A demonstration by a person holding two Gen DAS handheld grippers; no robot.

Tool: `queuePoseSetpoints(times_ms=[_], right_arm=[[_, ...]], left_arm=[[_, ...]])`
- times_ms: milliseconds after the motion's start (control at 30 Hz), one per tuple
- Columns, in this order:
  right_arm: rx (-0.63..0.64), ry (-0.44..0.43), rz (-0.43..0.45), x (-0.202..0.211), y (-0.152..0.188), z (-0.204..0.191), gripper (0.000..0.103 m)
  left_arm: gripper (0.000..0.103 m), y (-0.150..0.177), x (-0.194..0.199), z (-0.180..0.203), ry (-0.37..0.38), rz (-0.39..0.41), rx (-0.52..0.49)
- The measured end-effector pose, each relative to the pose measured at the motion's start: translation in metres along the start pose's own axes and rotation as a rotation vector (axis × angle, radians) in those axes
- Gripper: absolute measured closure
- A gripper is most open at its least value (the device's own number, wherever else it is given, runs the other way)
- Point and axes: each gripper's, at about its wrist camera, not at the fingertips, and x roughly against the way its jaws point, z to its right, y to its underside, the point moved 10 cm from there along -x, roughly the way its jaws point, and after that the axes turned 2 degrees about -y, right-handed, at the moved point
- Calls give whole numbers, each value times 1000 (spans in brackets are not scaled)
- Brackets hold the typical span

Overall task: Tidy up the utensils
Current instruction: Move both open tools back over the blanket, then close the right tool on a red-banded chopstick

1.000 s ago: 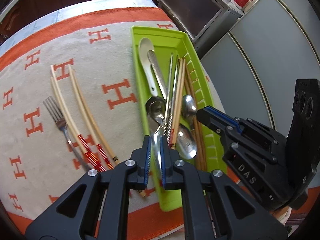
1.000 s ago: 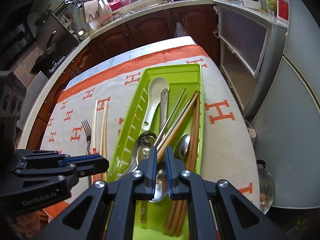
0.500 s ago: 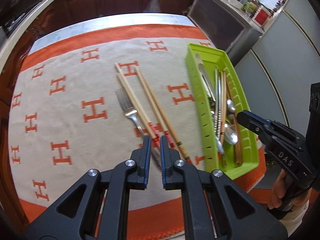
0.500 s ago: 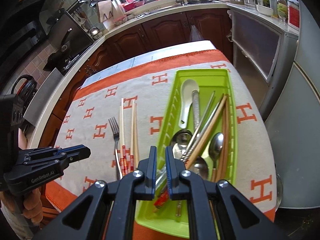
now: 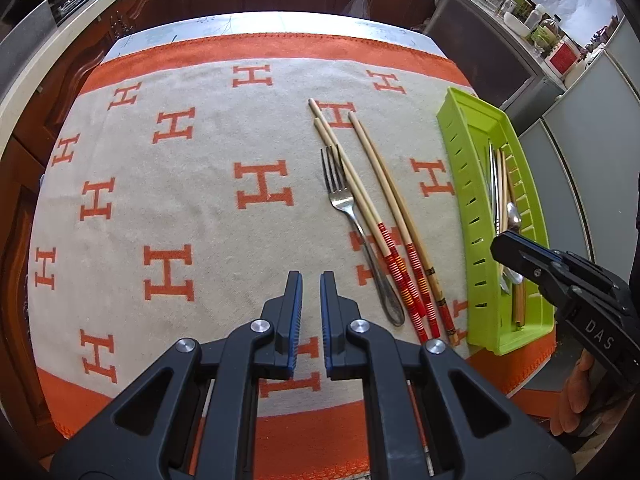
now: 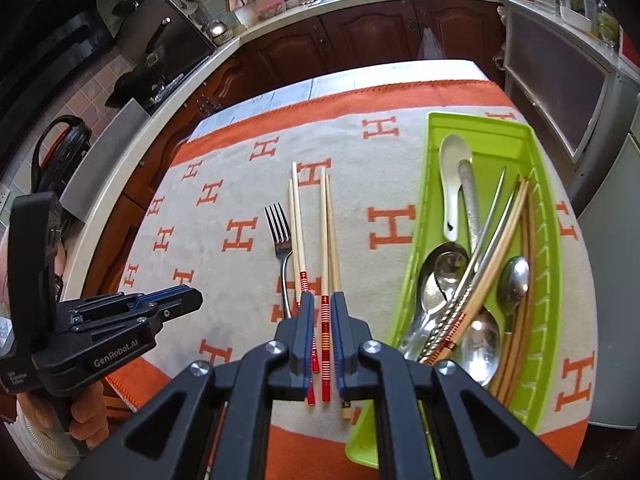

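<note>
Both the left gripper [image 5: 311, 280] and the right gripper [image 6: 320, 300] are nearly closed and empty above the cloth-covered table [image 5: 200, 208]. A fork [image 5: 348, 216] and chopsticks [image 5: 384, 208] lie beside the green tray [image 6: 554, 280] at its 9 o'clock side; spoons [image 6: 484, 340] rest inside it.

On the cloth [image 6: 240, 184] that covers the table, the fork [image 6: 280, 248] lies at about nine o'clock from the loose chopsticks [image 6: 326, 240], just beside them and parallel, tines pointing to twelve. The tray [image 6: 416, 248] sits at three o'clock from the chopsticks, near the cloth's right edge. In the tray a ladle-shaped spoon [image 6: 452, 184] lies toward twelve, with metal spoons [image 6: 440, 280] and more chopsticks crossing over them toward six.
</note>
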Motion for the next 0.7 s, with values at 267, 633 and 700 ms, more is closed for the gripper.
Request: queuePoseSetpoints(times_ms=[267,633,700], right_arm=[[2,53,-83,-33,-4,4,95],[7,137,-165,-69,-3,14,95],[13,150,-171,-70,-5,14,95]], left_arm=[[98,-2,-4,-13,-22,18,15],[98,-5,-16,-33,-25,15,46],[98,-6,-19,-35,-23,13,49]])
